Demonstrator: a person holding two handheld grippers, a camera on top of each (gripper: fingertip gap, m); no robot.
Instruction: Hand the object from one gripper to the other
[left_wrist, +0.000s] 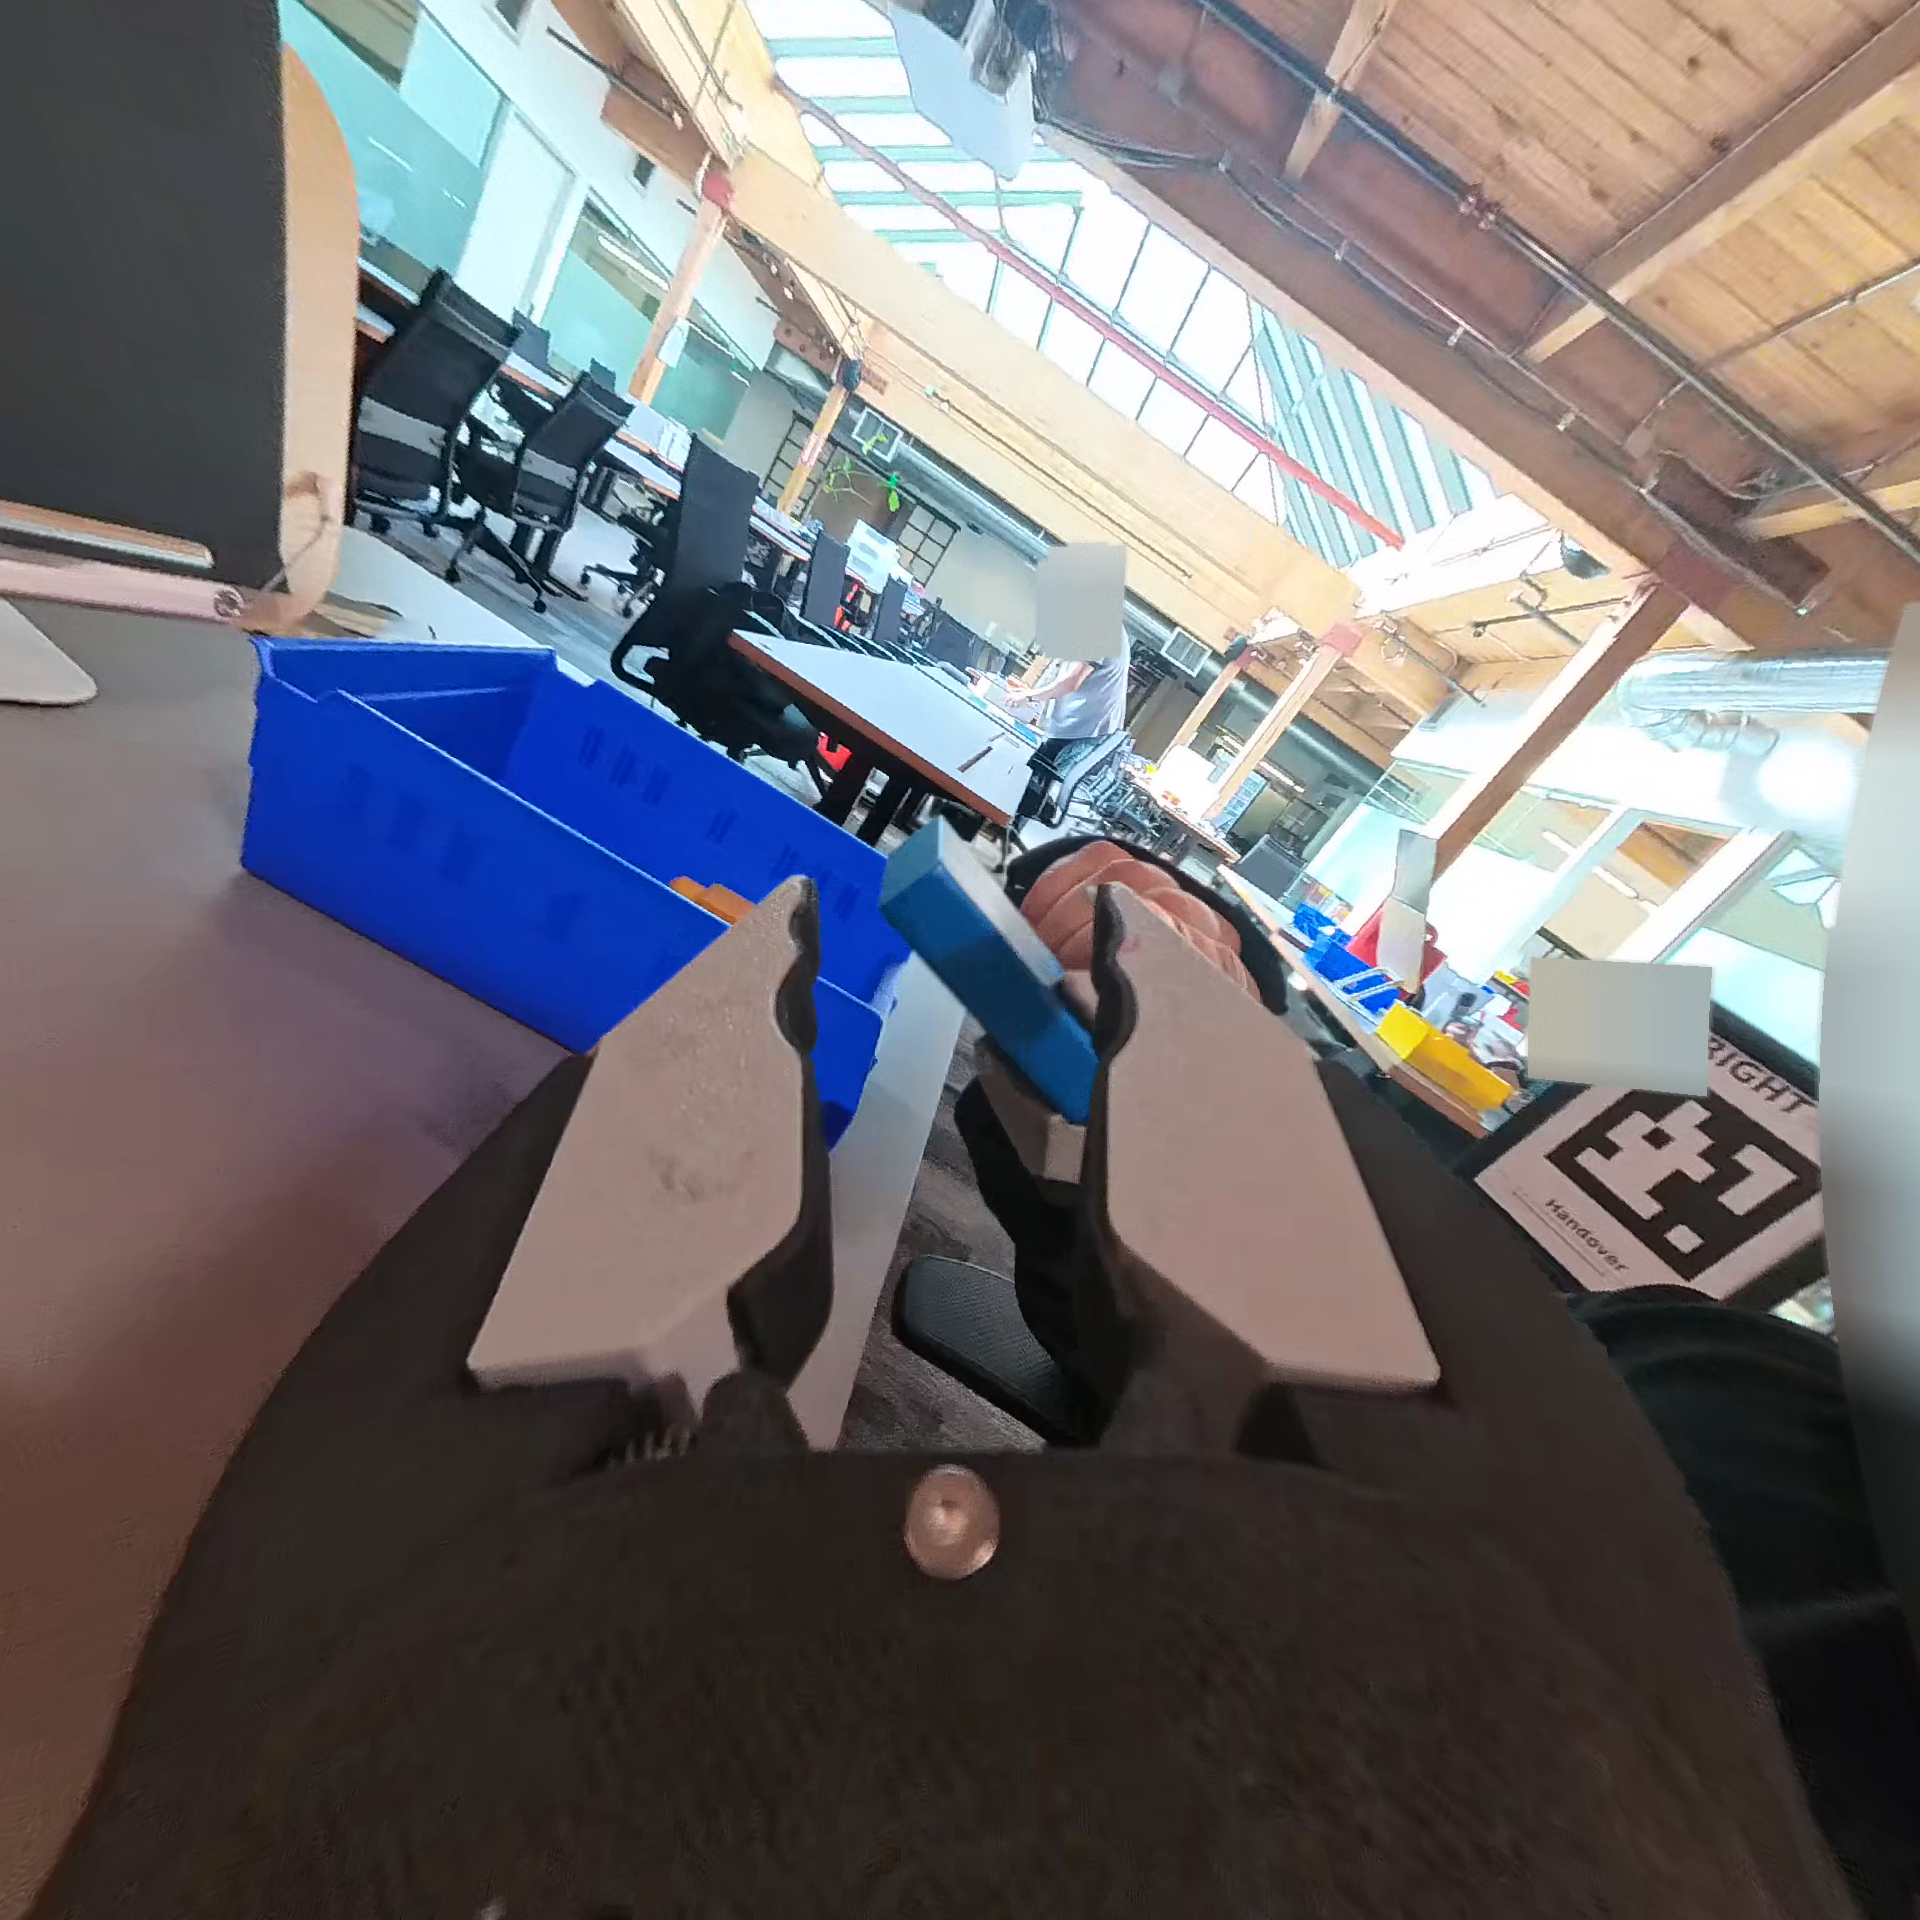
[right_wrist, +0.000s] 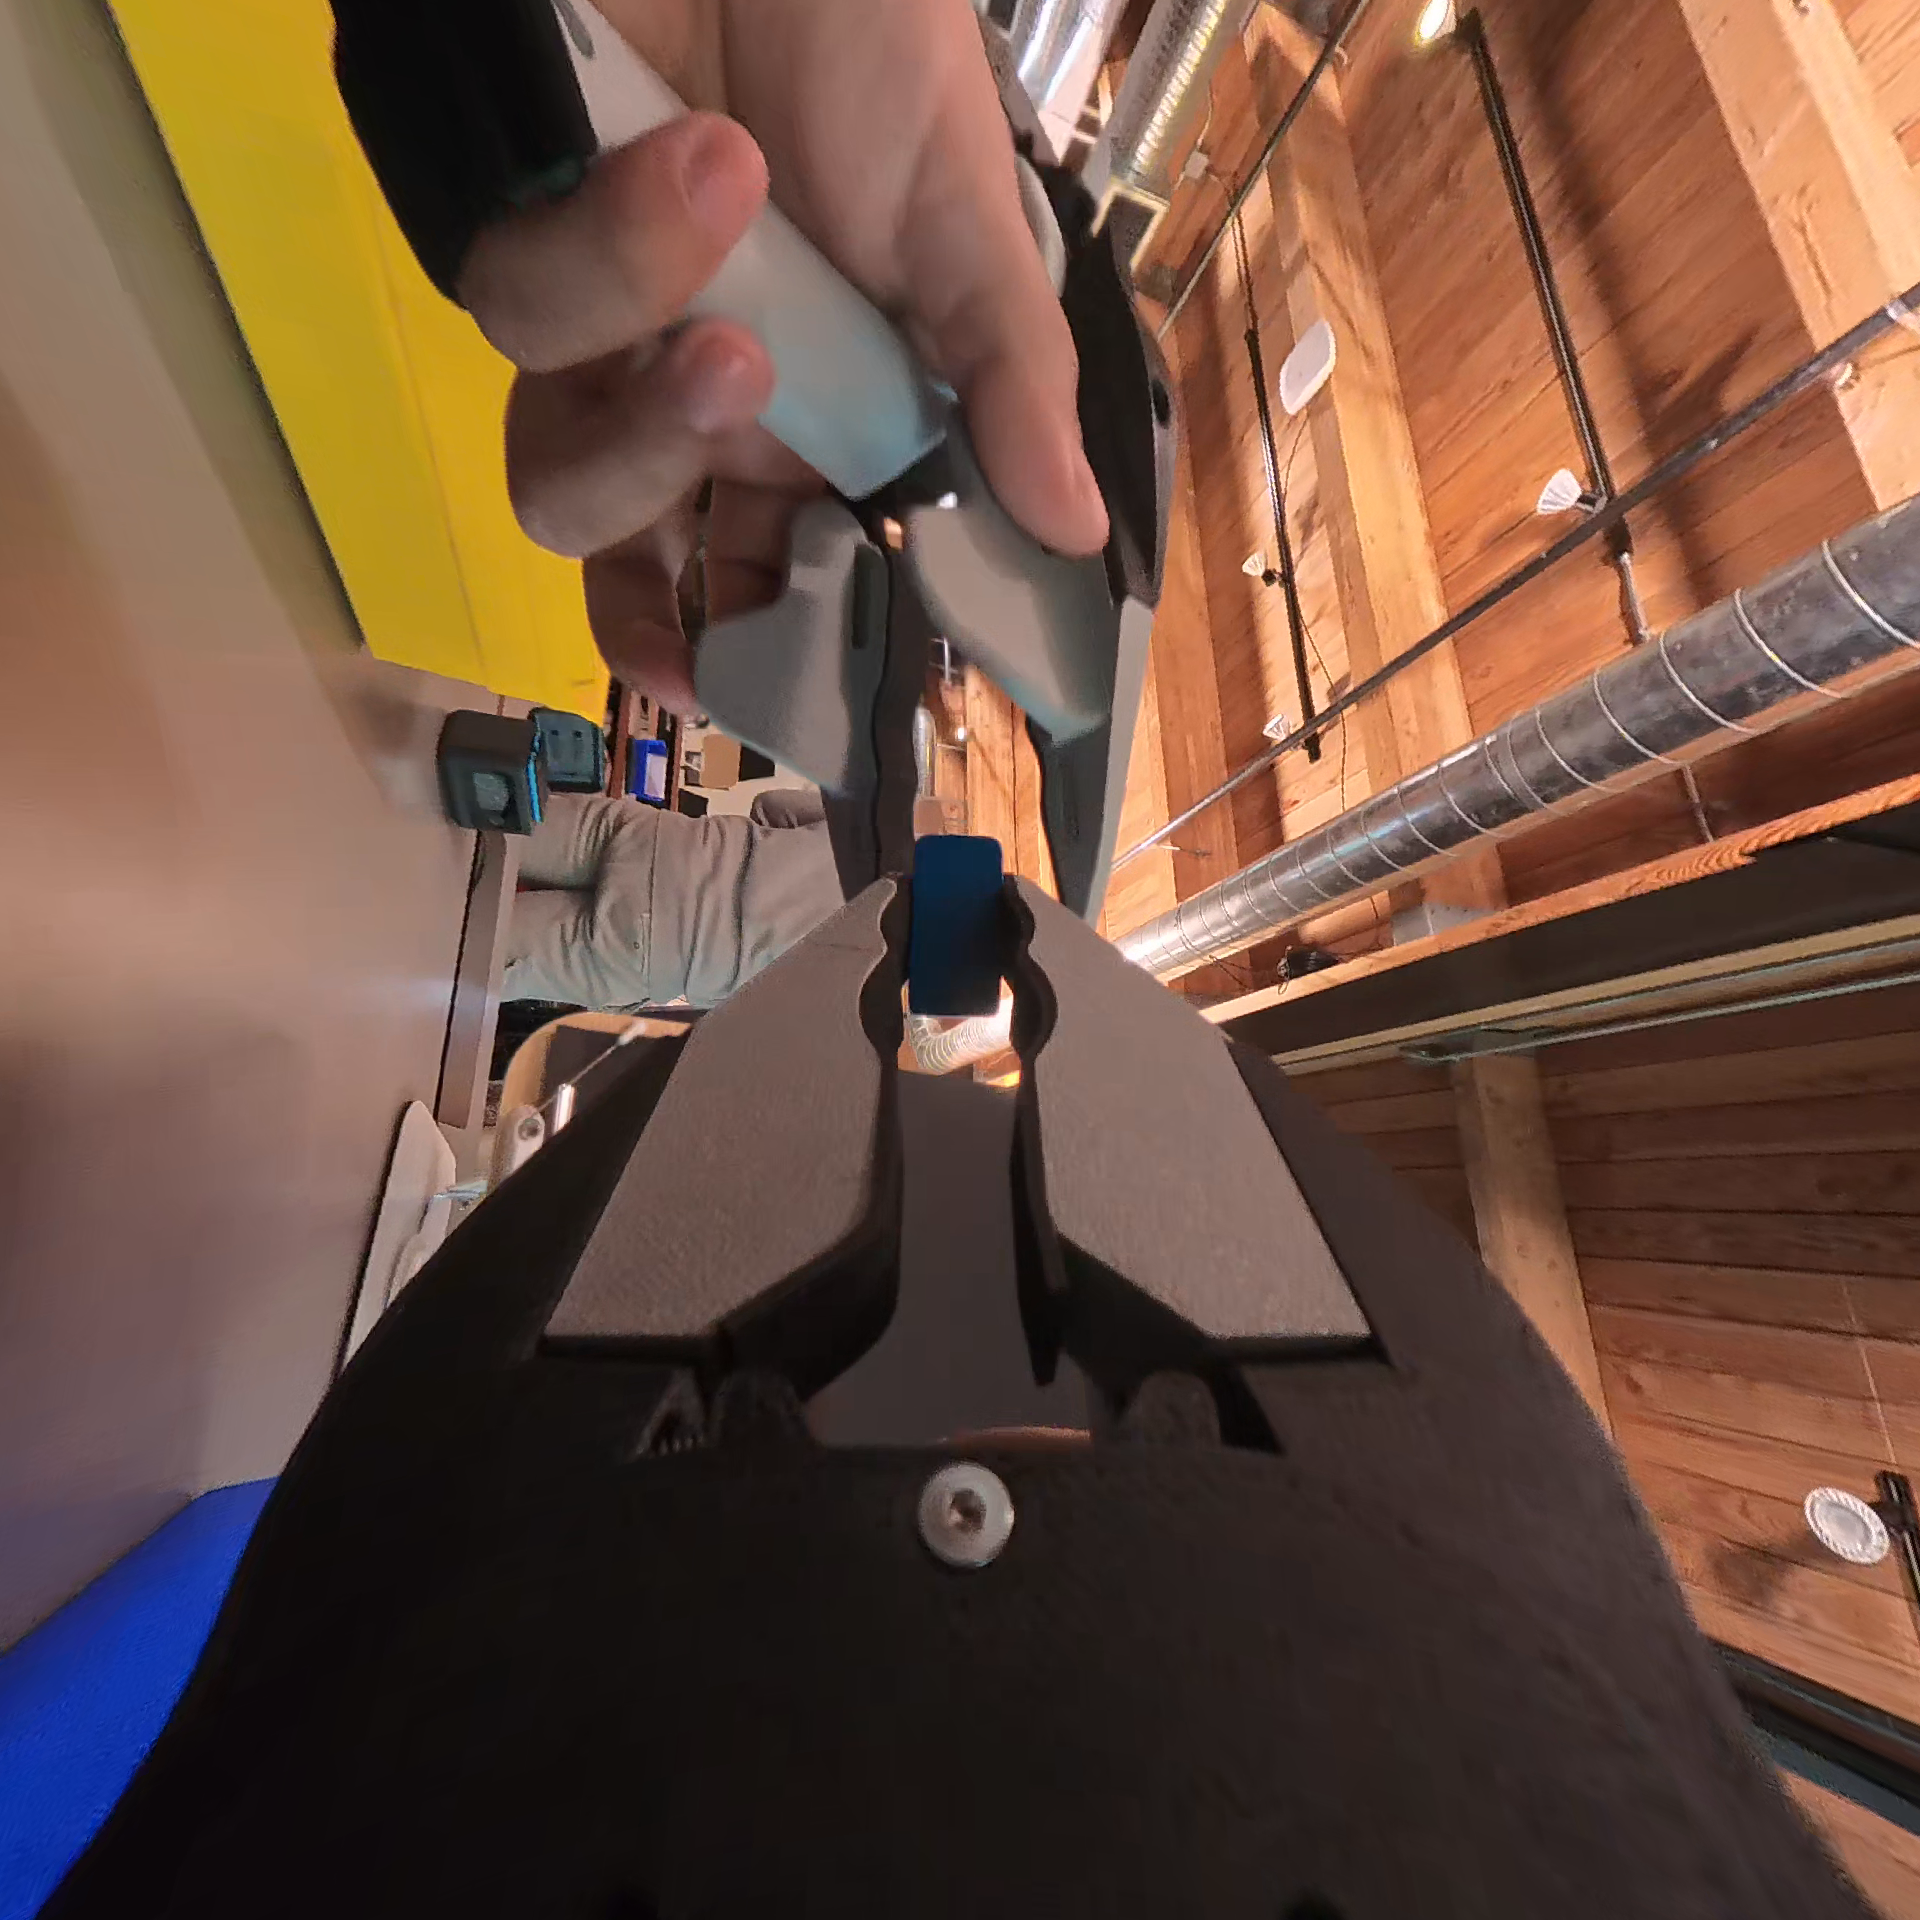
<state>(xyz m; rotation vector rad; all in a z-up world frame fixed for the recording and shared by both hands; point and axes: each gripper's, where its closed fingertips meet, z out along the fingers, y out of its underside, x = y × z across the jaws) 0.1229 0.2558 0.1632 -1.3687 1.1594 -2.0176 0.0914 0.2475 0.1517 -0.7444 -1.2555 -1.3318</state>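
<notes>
Here, blue block clamped at the tips of right gripper, raised in mid-air beside blue bin on dark table. Left gripper spread apart, empty, block just ahead near its right finger. Likely risk: block dropping if right lets go before left closes.

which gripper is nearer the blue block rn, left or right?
Right. The right gripper is shut on the blue block. The left gripper is open, the block just beyond its tips.
</notes>
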